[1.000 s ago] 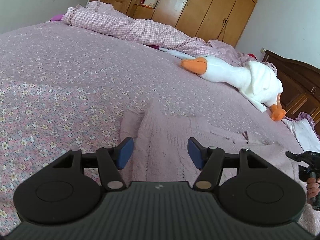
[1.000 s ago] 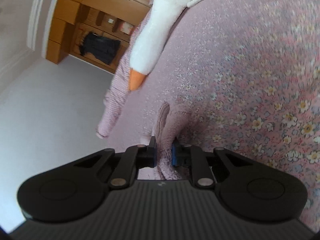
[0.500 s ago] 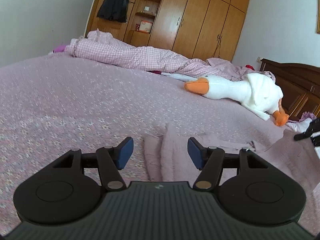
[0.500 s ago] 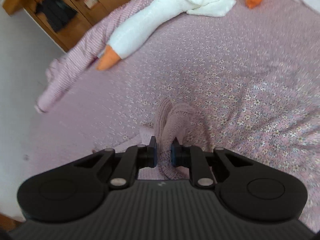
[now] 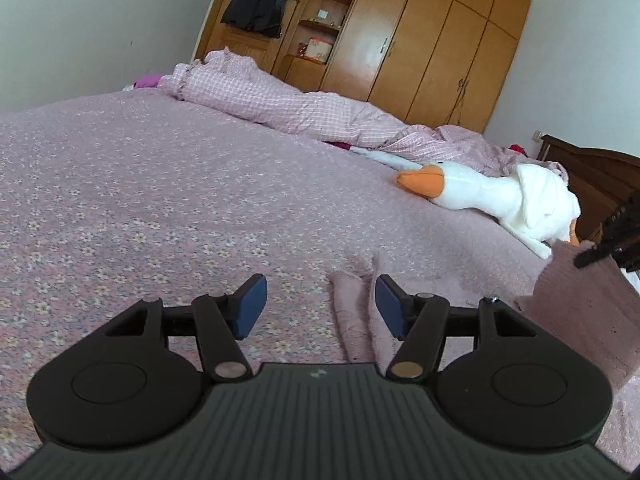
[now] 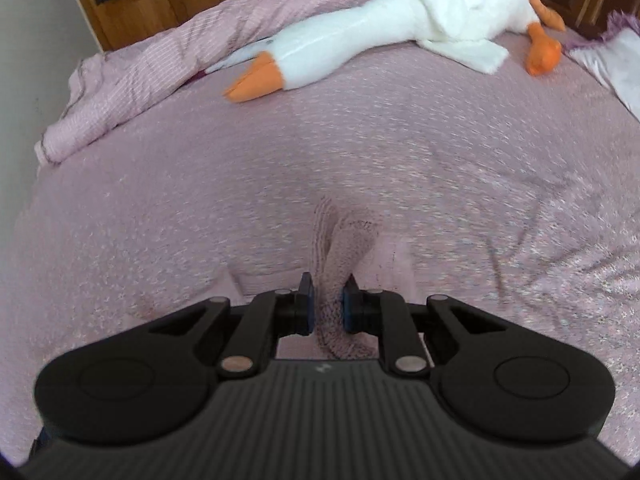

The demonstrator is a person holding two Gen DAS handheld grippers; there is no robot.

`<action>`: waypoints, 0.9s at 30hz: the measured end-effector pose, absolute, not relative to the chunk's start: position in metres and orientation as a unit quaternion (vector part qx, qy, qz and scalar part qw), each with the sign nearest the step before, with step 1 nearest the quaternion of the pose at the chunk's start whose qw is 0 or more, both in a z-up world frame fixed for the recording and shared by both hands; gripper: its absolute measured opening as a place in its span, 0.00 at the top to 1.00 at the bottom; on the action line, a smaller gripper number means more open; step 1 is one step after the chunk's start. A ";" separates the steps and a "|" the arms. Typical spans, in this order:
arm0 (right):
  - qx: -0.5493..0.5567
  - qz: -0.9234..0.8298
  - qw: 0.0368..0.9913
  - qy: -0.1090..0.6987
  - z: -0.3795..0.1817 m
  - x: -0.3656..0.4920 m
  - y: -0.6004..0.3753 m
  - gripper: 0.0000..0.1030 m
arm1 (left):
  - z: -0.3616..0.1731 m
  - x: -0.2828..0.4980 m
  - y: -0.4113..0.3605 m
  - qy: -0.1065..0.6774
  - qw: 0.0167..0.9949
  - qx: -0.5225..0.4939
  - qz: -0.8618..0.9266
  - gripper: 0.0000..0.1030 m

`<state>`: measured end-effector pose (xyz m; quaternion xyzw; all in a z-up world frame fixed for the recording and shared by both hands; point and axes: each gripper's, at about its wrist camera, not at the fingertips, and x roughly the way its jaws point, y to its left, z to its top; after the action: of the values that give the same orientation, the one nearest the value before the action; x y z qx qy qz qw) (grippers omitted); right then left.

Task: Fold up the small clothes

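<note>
While my right gripper [image 6: 327,307] pinches a bunched edge of the pink knit garment [image 6: 344,248] between nearly closed jaws, my left gripper [image 5: 318,306] hangs with its jaws wide apart and nothing between them. Seen from the left wrist, one end of the knit [image 5: 356,320] lies on the floral bedspread [image 5: 120,200], just beside the left gripper's right pad, and the held end rises off the bed at the far right of that view. As I read it, the fold is only partly made: one edge is lifted for carrying over, yet no neat stacked shape shows. I judge that laying this edge down, squaring it and perhaps folding once more remain. Whether an earlier fold is already in the cloth I cannot tell. A plush goose [image 5: 492,196] and a checked quilt [image 5: 288,104] lie well apart from the work.
</note>
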<state>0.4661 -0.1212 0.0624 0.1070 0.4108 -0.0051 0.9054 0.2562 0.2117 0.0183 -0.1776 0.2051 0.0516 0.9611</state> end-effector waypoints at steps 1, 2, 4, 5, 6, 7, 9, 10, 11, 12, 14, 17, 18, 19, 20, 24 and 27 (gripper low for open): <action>0.098 0.006 0.905 0.415 0.063 0.466 -0.108 0.84 | 0.020 0.256 0.215 0.206 0.960 -0.184 0.055 0.35; 0.086 0.018 0.905 0.416 0.061 0.466 -0.095 0.84 | 0.022 0.255 0.216 0.204 0.958 -0.191 0.057 0.35; 0.060 0.031 0.907 0.416 0.057 0.463 -0.067 0.84 | 0.026 0.254 0.221 0.208 0.953 -0.212 0.054 0.35; 0.054 0.038 0.906 0.419 0.053 0.463 -0.055 0.84 | 0.027 0.254 0.223 0.205 0.953 -0.219 0.048 0.35; 0.044 0.043 0.906 0.420 0.046 0.462 -0.040 0.84 | 0.028 0.251 0.223 0.197 0.956 -0.214 0.041 0.35; 0.032 0.048 0.906 0.419 0.041 0.460 -0.026 0.84 | 0.029 0.251 0.221 0.195 0.959 -0.202 0.040 0.35; 0.014 0.060 0.907 0.416 0.025 0.455 0.001 0.84 | 0.030 0.253 0.220 0.202 0.961 -0.182 0.051 0.34; 0.011 0.065 0.906 0.418 0.017 0.454 0.012 0.84 | 0.029 0.253 0.222 0.206 0.960 -0.182 0.056 0.34; 0.009 0.069 0.905 0.419 0.010 0.452 0.021 0.84 | 0.028 0.253 0.225 0.208 0.957 -0.192 0.058 0.34; 0.011 0.073 0.905 0.418 0.003 0.450 0.030 0.84 | 0.027 0.252 0.229 0.210 0.955 -0.202 0.058 0.34; 0.010 0.074 0.906 0.417 -0.004 0.448 0.041 0.84 | 0.026 0.253 0.236 0.215 0.949 -0.223 0.061 0.34; 0.012 0.074 0.912 0.403 0.001 0.440 0.053 0.84 | 0.024 0.252 0.242 0.220 0.945 -0.232 0.071 0.34; 0.017 0.073 0.915 0.396 0.005 0.438 0.055 0.84 | 0.023 0.253 0.244 0.221 0.944 -0.234 0.074 0.34; 0.024 0.072 0.917 0.392 0.008 0.439 0.056 0.84 | 0.022 0.253 0.244 0.223 0.943 -0.235 0.076 0.34; 0.031 0.073 0.917 0.391 0.010 0.440 0.057 0.84 | 0.021 0.254 0.244 0.225 0.942 -0.237 0.077 0.34; 0.031 0.078 0.913 0.400 0.002 0.441 0.072 0.84 | 0.020 0.255 0.242 0.231 0.942 -0.232 0.076 0.34; 0.048 0.083 0.909 0.405 -0.001 0.439 0.079 0.84 | 0.021 0.254 0.240 0.229 0.945 -0.222 0.078 0.34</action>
<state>0.4385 0.0790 -0.0007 0.0477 0.4052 0.0830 0.9092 0.2536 0.2396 0.0211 -0.2219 0.2287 0.0780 0.9447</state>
